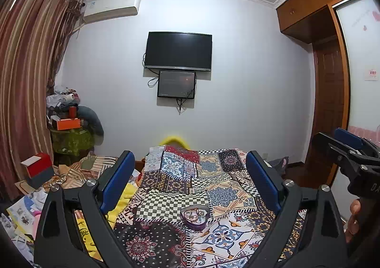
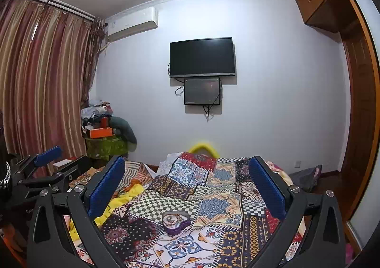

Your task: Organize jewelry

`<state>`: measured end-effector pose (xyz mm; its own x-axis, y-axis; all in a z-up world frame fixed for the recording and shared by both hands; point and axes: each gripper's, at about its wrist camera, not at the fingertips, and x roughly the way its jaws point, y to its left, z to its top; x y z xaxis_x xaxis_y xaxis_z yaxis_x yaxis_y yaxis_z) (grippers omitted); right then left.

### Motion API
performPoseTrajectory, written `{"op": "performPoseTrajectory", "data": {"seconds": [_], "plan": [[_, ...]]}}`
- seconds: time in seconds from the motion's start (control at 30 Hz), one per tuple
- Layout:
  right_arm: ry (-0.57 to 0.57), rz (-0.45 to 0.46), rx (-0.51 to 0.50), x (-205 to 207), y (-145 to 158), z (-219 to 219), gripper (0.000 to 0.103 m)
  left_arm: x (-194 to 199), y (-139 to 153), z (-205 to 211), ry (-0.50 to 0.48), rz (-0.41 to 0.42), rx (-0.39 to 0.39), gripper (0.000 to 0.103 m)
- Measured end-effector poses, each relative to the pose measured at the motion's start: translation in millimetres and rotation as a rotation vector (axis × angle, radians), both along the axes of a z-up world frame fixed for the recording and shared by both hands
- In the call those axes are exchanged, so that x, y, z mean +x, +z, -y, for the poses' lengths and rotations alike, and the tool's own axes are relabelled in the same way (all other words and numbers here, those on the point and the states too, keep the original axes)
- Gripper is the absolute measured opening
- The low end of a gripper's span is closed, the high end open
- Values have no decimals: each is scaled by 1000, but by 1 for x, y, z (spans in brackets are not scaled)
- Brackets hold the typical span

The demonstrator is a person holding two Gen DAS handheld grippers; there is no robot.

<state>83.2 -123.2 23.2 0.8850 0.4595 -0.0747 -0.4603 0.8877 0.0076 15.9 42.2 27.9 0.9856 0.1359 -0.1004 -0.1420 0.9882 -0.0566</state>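
Note:
A purple heart-shaped box (image 1: 195,217) with small jewelry pieces inside lies open on the patchwork bedspread (image 1: 220,196). It also shows in the right wrist view (image 2: 175,221). My left gripper (image 1: 190,168) is open and empty, held above and short of the box. My right gripper (image 2: 187,172) is open and empty, also above and short of the box. The right gripper shows at the right edge of the left wrist view (image 1: 351,149). The left gripper shows at the left edge of the right wrist view (image 2: 47,163).
A yellow cloth (image 1: 123,196) and clutter of papers and a red box (image 1: 39,167) lie left of the bedspread. A pile of clothes and an orange box (image 1: 68,123) stands by the curtain. A TV (image 1: 178,51) hangs on the far wall. A wardrobe (image 1: 332,77) stands right.

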Motion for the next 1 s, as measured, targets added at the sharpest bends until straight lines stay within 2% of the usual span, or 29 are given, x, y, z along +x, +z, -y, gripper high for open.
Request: {"op": "performPoseTrajectory", "data": {"seconds": [0.6, 1.0], "plan": [[12, -12, -1, -11, -5, 11, 103, -3, -1, 5, -15, -7, -1, 95], [19, -39, -2, -10, -6, 12, 103, 1, -4, 6, -19, -18, -5, 100]]}}
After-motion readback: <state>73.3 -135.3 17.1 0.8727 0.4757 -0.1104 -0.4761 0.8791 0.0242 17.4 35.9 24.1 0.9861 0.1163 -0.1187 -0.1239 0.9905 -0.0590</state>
